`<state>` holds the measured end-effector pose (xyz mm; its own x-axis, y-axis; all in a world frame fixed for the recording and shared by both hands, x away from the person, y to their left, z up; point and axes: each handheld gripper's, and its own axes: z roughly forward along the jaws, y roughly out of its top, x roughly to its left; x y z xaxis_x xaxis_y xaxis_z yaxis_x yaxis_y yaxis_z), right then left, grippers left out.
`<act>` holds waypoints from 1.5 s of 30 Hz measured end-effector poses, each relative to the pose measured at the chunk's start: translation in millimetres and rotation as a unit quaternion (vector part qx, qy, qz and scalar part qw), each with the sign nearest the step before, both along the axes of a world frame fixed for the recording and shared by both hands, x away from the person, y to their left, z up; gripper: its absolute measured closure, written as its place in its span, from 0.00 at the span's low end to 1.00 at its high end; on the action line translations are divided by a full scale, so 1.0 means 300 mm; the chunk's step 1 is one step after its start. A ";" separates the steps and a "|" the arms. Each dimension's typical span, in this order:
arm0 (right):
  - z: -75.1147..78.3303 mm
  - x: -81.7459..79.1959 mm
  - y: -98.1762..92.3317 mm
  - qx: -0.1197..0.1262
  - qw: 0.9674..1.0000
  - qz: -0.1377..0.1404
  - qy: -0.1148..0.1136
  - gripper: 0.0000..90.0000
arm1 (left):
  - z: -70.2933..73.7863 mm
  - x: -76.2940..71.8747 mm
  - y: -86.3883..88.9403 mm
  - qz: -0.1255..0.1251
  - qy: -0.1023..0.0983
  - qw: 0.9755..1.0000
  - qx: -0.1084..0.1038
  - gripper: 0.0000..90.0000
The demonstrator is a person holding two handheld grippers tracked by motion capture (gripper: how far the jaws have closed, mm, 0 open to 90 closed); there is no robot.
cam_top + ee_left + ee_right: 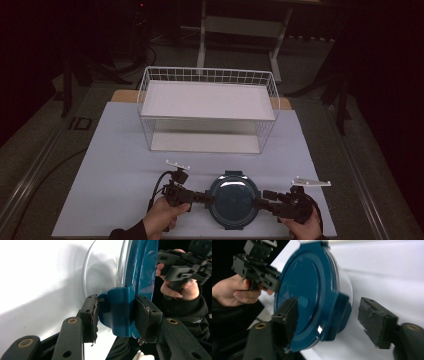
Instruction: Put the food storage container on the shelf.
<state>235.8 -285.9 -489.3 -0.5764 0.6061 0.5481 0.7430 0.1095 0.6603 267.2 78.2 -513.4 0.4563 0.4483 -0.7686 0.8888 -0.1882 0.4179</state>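
Two grippers at one round blue-lidded container [233, 200], near table [120, 165] front edge, before wire basket [207, 107].
Left gripper [116, 315] clamped on side latch tab; right gripper [329, 317] spread wide, straddling opposite tab, not touching.

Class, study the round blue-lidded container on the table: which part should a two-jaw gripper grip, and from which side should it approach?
Grip a clip tab on the blue lid's rim, coming in level from the side. The round glass body looks too wide and smooth for the jaws, while the tabs jut out as flat blocks. The left gripper already pinches one; the right gripper straddles the opposite tab, likely best.
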 end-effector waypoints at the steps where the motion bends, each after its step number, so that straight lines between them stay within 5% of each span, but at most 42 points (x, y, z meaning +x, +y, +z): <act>1: -0.006 0.003 -0.001 -0.003 1.000 -0.002 0.009 0.45 | 0.001 -0.002 0.000 -0.002 -0.003 1.000 0.001 0.63; 3: -0.012 0.006 -0.002 0.001 1.000 0.004 0.016 0.47 | 0.002 -0.004 0.000 -0.002 -0.005 1.000 0.001 0.63; 4: -0.021 0.012 -0.006 -0.004 1.000 0.005 0.029 0.56 | 0.003 -0.007 0.000 -0.003 -0.008 1.000 0.002 0.63; 10: -0.041 0.024 -0.009 0.028 0.997 0.024 0.073 0.60 | -0.002 -0.009 0.004 -0.004 -0.009 1.000 -0.001 0.63; 23: -0.043 0.019 -0.012 0.045 0.994 0.017 0.100 0.63 | 0.009 -0.033 0.003 -0.004 -0.031 1.000 0.001 0.63; 45: 0.074 0.105 0.081 0.047 0.998 0.025 0.030 0.63 | 0.131 0.036 0.103 0.020 -0.103 0.995 -0.007 0.63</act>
<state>267.2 -261.7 -467.2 -0.5692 0.5212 0.6359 0.7765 0.0865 0.6241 277.9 109.0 -474.1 0.5866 0.4584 -0.6677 0.7911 -0.1477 0.5936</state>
